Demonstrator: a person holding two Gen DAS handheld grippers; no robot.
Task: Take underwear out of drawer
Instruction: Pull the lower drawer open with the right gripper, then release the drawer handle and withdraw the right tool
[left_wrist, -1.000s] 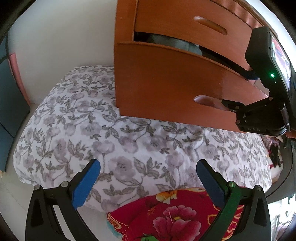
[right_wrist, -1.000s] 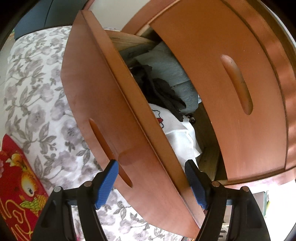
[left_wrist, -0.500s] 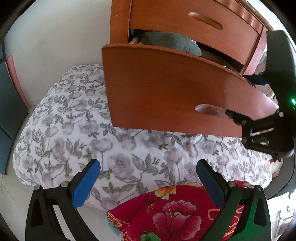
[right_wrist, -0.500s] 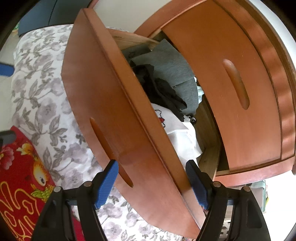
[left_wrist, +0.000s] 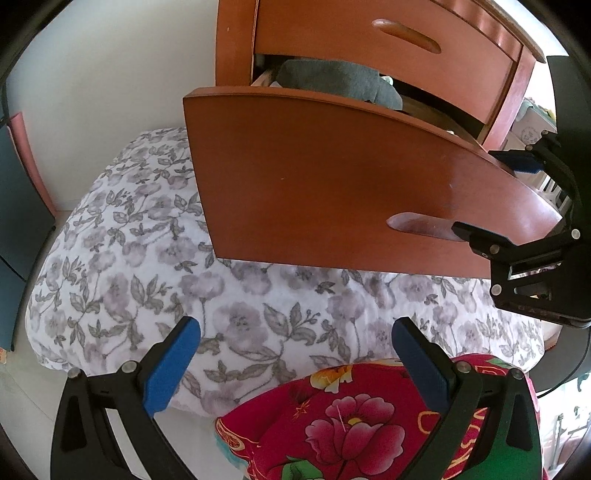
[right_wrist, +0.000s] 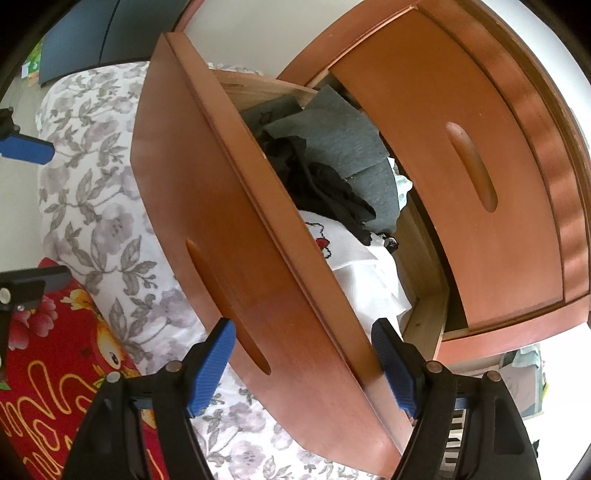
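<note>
While my right hand-held gripper (right_wrist: 303, 354) straddles the front panel of the drawer (right_wrist: 229, 236), its blue pads sit on either side of the board, one on the outer face by the handle slot, the other on the inner side; the jaws are as narrow as they go and clenched on that panel. From the left wrist view I see the same gripper at the drawer's right end, next to the recessed handle. The drawer stands pulled out over the bed (left_wrist: 147, 258) with its grey floral cover. Inside the drawer lie the clothes: a grey folded piece (right_wrist: 343, 136) at the back, a crumpled black garment (right_wrist: 325, 188) on top of it, and white fabric (right_wrist: 365, 273) with a small red motif nearer me. Which of these is the underwear I cannot tell. My left hand-held gripper (left_wrist: 295, 362) hangs released, jaws wide and empty, above the bed and a red flowered cloth (left_wrist: 347, 421).
</note>
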